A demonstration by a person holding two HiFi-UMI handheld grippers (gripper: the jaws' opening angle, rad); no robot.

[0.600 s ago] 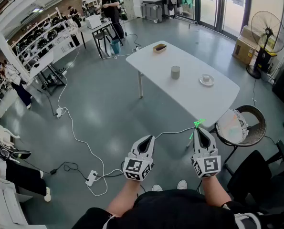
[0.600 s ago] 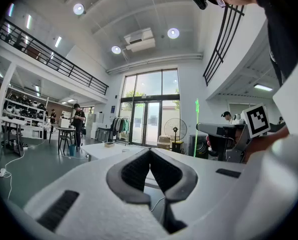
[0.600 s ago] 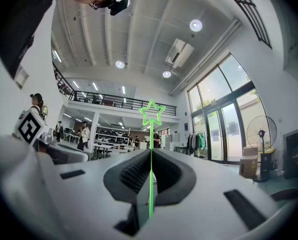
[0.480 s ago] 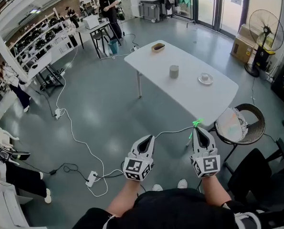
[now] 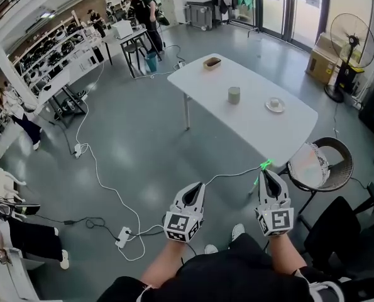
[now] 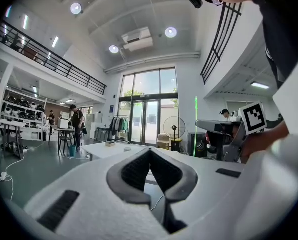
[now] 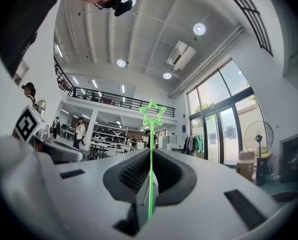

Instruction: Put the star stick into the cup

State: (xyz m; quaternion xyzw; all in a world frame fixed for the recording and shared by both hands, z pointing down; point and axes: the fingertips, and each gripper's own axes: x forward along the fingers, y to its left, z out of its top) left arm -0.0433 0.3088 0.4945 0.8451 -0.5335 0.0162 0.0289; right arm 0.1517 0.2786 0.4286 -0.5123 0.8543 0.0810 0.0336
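In the head view the grey cup (image 5: 234, 95) stands on the white table (image 5: 287, 137), well ahead of me. My right gripper (image 5: 266, 175) is shut on the green star stick (image 5: 262, 167), held low over the floor short of the table's near corner. In the right gripper view the stick (image 7: 151, 149) rises straight up between the jaws, with its star outline at the top. My left gripper (image 5: 191, 197) hangs beside it to the left, shut with nothing in it. In the left gripper view the jaws (image 6: 150, 151) meet at the tips and the stick (image 6: 195, 126) shows at the right.
A brown bowl (image 5: 212, 63) and a white saucer with a cup (image 5: 275, 104) also sit on the table. A round chair (image 5: 315, 165) stands at the table's near right. Cables and a power strip (image 5: 122, 236) lie on the floor to the left. A fan (image 5: 353, 33) stands at the far right.
The person has stepped, and both grippers sit a little lower in the head view. The right gripper still holds the star stick; the left stays shut.
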